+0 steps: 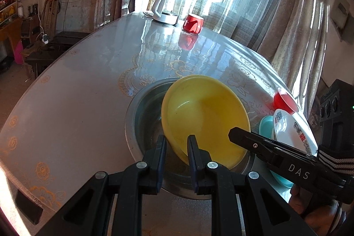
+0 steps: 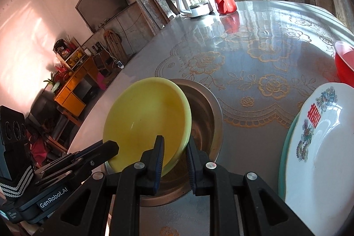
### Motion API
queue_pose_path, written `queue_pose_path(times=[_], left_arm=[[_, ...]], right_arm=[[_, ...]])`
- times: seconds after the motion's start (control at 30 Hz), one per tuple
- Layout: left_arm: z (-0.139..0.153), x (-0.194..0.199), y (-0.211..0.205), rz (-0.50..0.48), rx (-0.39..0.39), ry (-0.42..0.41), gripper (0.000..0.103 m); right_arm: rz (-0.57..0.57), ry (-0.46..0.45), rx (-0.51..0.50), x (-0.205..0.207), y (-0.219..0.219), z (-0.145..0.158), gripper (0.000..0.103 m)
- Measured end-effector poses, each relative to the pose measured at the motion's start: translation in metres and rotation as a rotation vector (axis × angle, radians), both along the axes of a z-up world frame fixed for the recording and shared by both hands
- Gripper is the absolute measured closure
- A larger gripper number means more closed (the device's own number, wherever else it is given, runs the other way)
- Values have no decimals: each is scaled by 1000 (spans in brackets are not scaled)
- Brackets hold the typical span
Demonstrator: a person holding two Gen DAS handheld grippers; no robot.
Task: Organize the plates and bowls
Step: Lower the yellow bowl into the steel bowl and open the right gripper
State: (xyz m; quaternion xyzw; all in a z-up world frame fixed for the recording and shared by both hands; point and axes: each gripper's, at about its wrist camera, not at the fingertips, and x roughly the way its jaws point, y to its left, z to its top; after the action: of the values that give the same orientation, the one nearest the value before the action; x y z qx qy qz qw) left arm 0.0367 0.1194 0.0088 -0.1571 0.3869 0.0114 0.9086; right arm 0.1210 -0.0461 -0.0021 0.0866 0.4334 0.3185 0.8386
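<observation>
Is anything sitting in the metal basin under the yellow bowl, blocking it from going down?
Nothing visible does: the metal basin looks bare where it shows, though the yellow bowl hides part of it.

The round plastic bowl (image 1: 205, 116) is plain yellow and sits tilted in a dull grey metal basin (image 1: 143, 116). The glossy grey table (image 1: 73, 90) carries gold floral lace patterns. A white ceramic plate (image 2: 320, 158) shows a red double character and green-blue dragon motifs, over a teal plate (image 1: 266, 126). A small plastic bowl (image 2: 345, 63) is red, as is a cup (image 1: 193, 23). A kettle (image 1: 164, 8) is white. Both grippers are black with blue pads (image 2: 158, 160).
</observation>
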Motion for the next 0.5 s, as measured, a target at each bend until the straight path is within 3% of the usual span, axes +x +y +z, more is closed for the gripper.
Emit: queue_pose_path(times=[0.5], left_arm=[[-7, 2, 1, 3, 7, 18, 84]], right_arm=[[0, 1, -8, 0, 2, -3, 82]])
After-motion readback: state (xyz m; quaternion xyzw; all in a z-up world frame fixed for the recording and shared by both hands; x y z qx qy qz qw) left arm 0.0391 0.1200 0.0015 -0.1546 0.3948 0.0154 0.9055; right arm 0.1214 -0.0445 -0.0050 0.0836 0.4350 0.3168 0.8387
